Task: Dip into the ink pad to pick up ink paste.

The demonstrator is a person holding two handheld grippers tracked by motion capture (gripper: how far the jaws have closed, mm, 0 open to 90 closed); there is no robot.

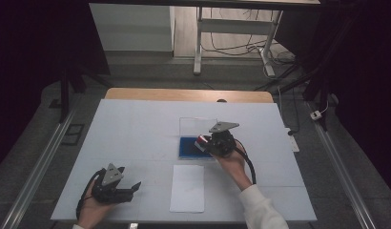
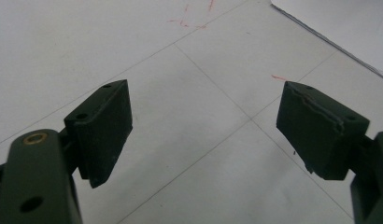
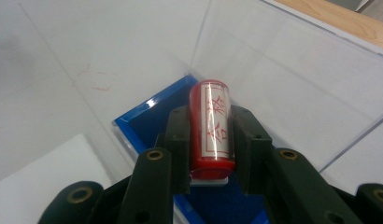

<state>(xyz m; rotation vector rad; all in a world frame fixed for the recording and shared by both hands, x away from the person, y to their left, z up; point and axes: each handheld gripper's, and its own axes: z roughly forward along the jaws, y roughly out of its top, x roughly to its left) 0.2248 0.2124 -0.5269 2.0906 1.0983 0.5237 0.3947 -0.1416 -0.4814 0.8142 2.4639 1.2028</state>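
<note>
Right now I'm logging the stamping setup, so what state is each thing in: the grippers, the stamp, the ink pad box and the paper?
Right gripper: shut on the red stamp, over the ink pad box.
Red stamp: clamped between the jaws, label side showing.
Ink pad box: open, clear lid up, blue pad exposed.
Left gripper: open, nothing between the jaws, low over the table.
Sheet of paper: flat on the table, apparently blank.

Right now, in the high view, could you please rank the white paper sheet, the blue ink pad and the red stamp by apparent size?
1. White paper sheet, largest.
2. Blue ink pad, partly hidden by the right gripper.
3. Red stamp, smallest, clamped in that gripper.
</note>
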